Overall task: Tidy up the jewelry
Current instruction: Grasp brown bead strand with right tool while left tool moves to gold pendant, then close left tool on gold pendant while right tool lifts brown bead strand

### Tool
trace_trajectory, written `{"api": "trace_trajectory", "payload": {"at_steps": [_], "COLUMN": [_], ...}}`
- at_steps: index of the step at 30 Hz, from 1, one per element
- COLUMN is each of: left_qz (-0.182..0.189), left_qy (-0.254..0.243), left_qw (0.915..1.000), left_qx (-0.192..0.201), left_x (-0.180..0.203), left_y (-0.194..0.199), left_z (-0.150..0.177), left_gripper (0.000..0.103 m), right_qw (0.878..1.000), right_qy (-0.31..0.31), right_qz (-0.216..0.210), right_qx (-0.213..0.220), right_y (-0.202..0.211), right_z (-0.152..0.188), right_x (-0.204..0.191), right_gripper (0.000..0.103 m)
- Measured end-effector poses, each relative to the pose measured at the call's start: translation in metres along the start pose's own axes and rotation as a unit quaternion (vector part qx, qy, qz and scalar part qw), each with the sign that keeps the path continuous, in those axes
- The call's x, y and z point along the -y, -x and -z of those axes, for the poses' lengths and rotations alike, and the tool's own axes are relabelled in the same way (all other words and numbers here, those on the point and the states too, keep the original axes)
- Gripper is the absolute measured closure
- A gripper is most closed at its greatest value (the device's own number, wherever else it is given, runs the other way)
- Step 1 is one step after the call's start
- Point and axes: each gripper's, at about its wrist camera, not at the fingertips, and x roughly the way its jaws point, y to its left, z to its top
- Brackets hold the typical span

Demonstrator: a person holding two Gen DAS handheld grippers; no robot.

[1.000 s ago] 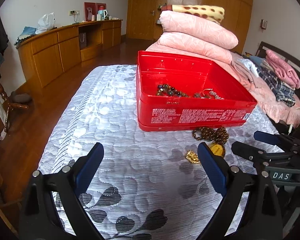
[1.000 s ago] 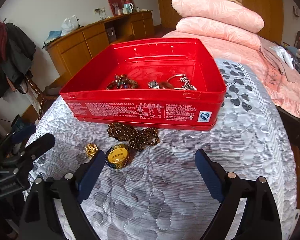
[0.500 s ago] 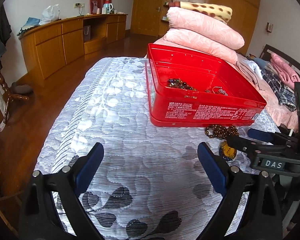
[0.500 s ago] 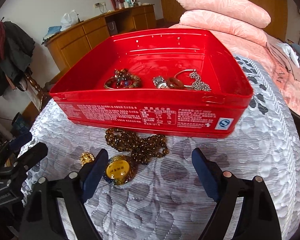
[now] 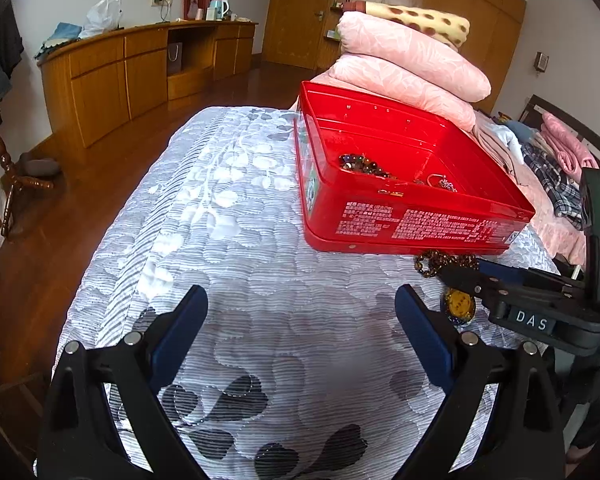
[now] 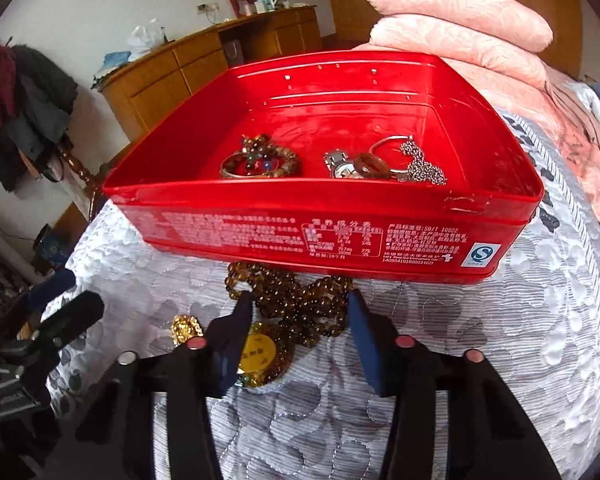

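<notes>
- Since a second ago: right hand-held gripper brought in close over the brown bead necklace, jaws far narrower than before and closing, beads lying between the blue pads, no firm pinch visible yet.
- Spread across both views: bed under a grey-white quilt with leaf and heart patterns, carrying everything below.
- Stacked at the far end of the bed: pink pillows, with a spotted blanket on top.
- Resting on the quilt, lid off: red tin, its printed front wall facing the grippers.
- Already inside the tin: a multicoloured bead bracelet at left; a watch, a brown ring and a silver chain grouped at right.
- Held low over bare quilt on the near side, well apart from the tin: left hand-held gripper, jaws spread wide, nothing between them.
- Heaped on the quilt just in front of the tin, touching its base: brown bead necklace.
- Attached below the beads, partly hidden by the right gripper's left pad: round yellow pendant.
- Just left of the pendant, lying loose on the quilt: small gold piece, too small to identify.
</notes>
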Motion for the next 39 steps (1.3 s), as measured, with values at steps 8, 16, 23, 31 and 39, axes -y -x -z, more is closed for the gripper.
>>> {"api": "trace_trajectory", "payload": {"at_steps": [8, 16, 23, 31, 39], "left_qz": [0.014, 0.046, 0.047, 0.059, 0.022], "left_qy": [-0.019, -0.051, -0.04, -0.028, -0.04], "left_qw": [0.9997, 0.9971, 0.996, 0.9949, 0.9969], "left_qx": [-0.004, -0.032, -0.065, -0.077, -0.065], "left_x": [0.018, 0.061, 0.072, 0.077, 0.079], "left_y": [0.0, -0.015, -0.035, -0.037, -0.035], "left_z": [0.001, 0.007, 0.011, 0.011, 0.013], "left_gripper": [0.011, 0.021, 0.04, 0.052, 0.079], "right_qw": [1.0, 1.0, 0.999, 0.999, 0.999], "right_qy": [0.006, -0.018, -0.03, -0.039, -0.045], "right_qz": [0.004, 0.013, 0.005, -0.014, -0.022], "right_qx": [0.007, 0.019, 0.018, 0.019, 0.021], "right_y": [0.015, 0.038, 0.037, 0.032, 0.033], "right_z": [0.013, 0.024, 0.028, 0.029, 0.031], "right_x": [0.008, 0.04, 0.052, 0.057, 0.059], "right_gripper": [0.071, 0.072, 0.072, 0.072, 0.072]}}
